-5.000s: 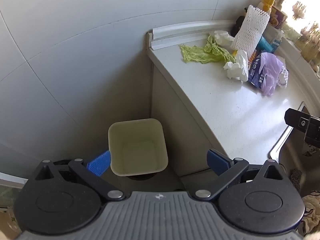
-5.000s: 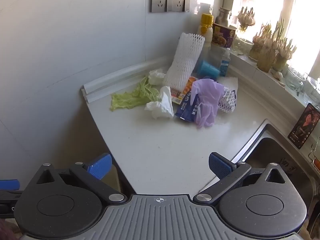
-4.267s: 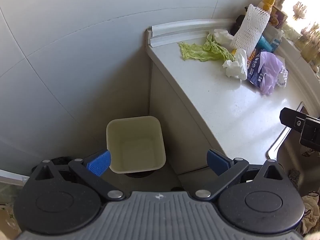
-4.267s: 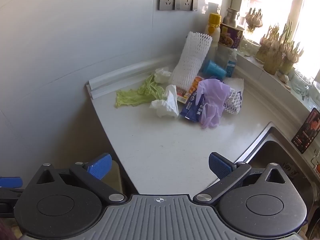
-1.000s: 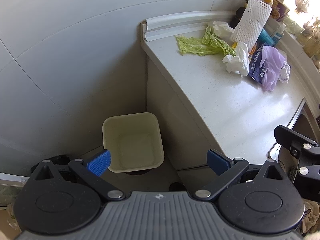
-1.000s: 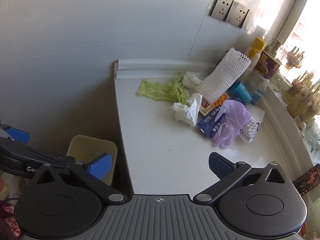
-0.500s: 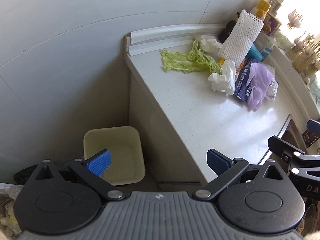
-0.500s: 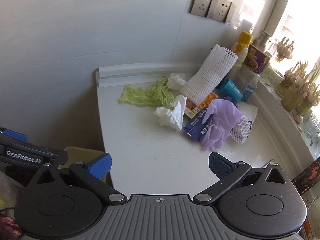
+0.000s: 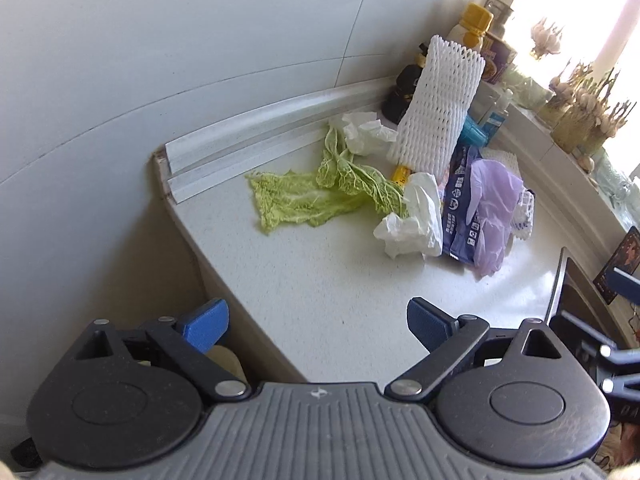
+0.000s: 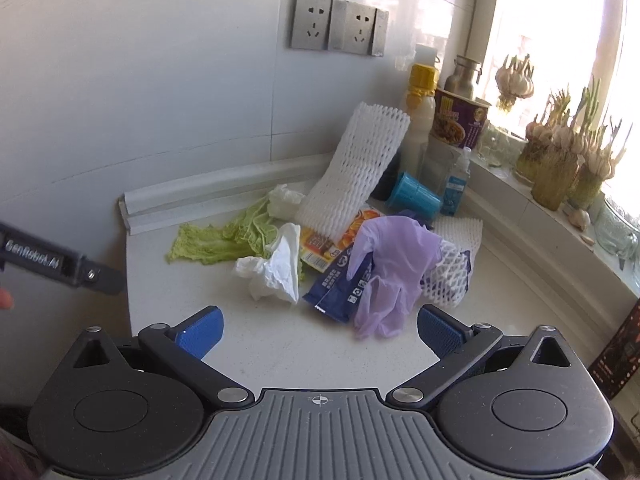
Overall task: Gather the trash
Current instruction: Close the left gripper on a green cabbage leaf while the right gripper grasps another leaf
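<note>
I have both tongs, left tongs (image 9: pixel 316 320) and right tongs (image 10: pixel 318 330), spread wide and holding nothing above the near edge of the table (image 10: pixel 280 344). I judge this the approach, with 0 pieces collected so far. Next I should close on the crumpled tissue (image 10: pixel 276 270), nearest; the purple glove (image 10: pixel 394 262), cabbage leaf (image 9: pixel 304 200) and foam net (image 10: pixel 356 168) lie beyond.

Strong daylight was admitted from the window (image 10: pixel 560 40), which was overexposed, while edges were bent by fisheye distortion.
</note>
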Demonstrator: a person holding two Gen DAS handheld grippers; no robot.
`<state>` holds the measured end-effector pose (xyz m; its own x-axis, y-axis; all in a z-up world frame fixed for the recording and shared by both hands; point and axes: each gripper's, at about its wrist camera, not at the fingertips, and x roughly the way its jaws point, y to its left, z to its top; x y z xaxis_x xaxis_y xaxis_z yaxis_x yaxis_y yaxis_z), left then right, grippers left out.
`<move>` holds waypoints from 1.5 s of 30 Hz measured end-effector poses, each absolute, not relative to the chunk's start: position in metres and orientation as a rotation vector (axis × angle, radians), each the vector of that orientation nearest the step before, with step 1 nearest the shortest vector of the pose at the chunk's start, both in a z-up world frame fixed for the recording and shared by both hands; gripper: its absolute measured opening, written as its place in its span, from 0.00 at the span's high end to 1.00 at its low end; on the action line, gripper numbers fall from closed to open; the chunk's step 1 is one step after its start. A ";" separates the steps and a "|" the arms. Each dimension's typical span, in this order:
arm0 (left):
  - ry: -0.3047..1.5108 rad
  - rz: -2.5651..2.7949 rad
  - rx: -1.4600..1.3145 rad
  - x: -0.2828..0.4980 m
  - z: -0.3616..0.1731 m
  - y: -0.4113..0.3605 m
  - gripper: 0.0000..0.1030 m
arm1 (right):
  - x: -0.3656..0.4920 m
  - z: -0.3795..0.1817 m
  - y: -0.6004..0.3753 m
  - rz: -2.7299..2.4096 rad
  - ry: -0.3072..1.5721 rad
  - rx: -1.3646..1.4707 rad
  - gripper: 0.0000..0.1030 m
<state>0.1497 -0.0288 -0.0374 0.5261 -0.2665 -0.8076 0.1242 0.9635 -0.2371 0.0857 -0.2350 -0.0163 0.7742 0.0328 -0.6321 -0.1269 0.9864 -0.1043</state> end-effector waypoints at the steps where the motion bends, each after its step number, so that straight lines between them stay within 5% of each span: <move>1: 0.991 -0.241 -0.176 0.158 -0.040 -0.028 0.09 | 0.088 -0.021 -0.233 0.098 0.681 -0.146 0.00; 7: 0.920 -0.294 -0.178 0.193 -0.054 -0.029 0.12 | 0.112 -0.037 -0.231 0.181 0.691 -0.029 0.00; 14: 0.861 -0.335 -0.154 0.231 -0.091 -0.020 0.26 | 0.178 -0.031 -0.220 0.294 0.553 -0.001 0.03; 23: 0.829 -0.404 -0.078 0.246 -0.111 -0.018 0.26 | 0.262 -0.071 -0.178 0.428 0.681 -0.104 0.49; 34: 0.816 -0.469 -0.006 0.266 -0.120 -0.026 0.25 | 0.286 -0.119 -0.160 0.387 0.797 -0.285 0.60; 39: 0.813 -0.510 0.059 0.269 -0.122 -0.035 0.16 | 0.289 -0.121 -0.169 0.368 0.791 -0.257 0.89; 45: 0.816 -0.513 0.175 0.278 -0.123 -0.055 0.14 | 0.304 -0.104 -0.214 0.350 0.806 0.112 0.96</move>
<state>0.2780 -0.0547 -0.1231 0.5713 -0.3687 -0.7333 0.5005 0.8646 -0.0447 0.3044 -0.2138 -0.1040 0.6386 0.3478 -0.6865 -0.2635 0.9370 0.2295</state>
